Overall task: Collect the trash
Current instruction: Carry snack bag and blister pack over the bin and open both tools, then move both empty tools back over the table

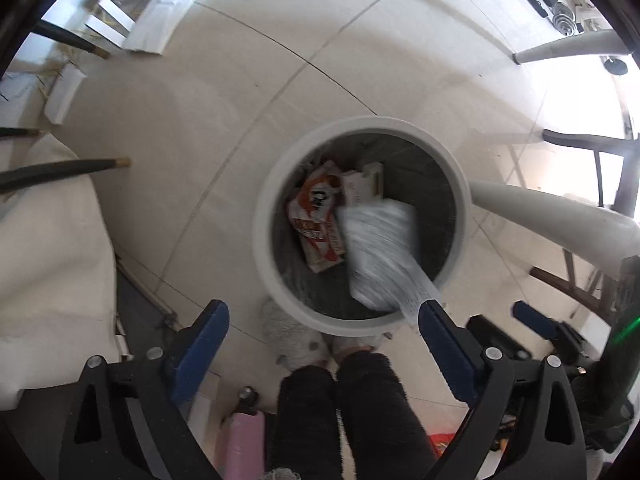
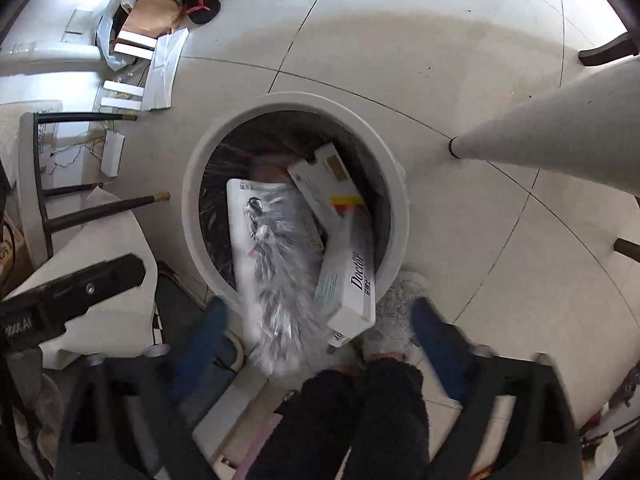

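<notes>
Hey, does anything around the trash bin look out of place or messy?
Yes. White cartons and a plastic bag lie scattered on the floor beyond the trash bin, not in it.

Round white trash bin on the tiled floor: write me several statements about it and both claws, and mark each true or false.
1. The round white trash bin is empty. False: a red and white carton and other boxes lie inside.
2. The left claw is open. True.
3. The right claw grips the white Doctor box. False: its jaws are spread, the box loose between them.
4. The bin stands on pale floor tiles. True.
</notes>
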A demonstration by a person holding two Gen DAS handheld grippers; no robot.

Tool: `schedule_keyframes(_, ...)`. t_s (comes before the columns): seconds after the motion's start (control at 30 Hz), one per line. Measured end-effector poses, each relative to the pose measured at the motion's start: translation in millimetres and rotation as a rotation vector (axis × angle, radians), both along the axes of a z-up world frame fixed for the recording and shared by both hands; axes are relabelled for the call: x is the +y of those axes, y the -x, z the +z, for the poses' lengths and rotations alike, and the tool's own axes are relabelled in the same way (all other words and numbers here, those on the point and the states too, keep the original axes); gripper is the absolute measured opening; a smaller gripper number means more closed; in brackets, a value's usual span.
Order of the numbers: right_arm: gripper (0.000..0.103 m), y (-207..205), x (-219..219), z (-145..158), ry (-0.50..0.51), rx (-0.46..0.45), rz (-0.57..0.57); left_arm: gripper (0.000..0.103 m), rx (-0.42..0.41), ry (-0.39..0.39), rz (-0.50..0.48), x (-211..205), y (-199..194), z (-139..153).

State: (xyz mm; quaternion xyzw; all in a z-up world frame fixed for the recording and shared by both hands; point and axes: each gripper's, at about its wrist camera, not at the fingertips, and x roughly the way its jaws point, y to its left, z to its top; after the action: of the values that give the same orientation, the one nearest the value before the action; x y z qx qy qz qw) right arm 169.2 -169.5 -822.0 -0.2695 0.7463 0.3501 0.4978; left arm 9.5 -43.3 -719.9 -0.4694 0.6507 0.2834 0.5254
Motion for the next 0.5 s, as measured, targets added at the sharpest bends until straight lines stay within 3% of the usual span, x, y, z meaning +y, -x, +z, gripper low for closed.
schedule_keyframes(0.27, 0.098, 8, 0, 32, 0.016, -0.123, 0.043, 0.097, 0.037, -0.164, -0.036, -11, 12, 42)
schedule_keyframes(0.5, 0.098, 15, -10, 82, 0.007, -0.185, 0.051, 0.097, 0.041, -0.198, -0.039, -25, 22, 86)
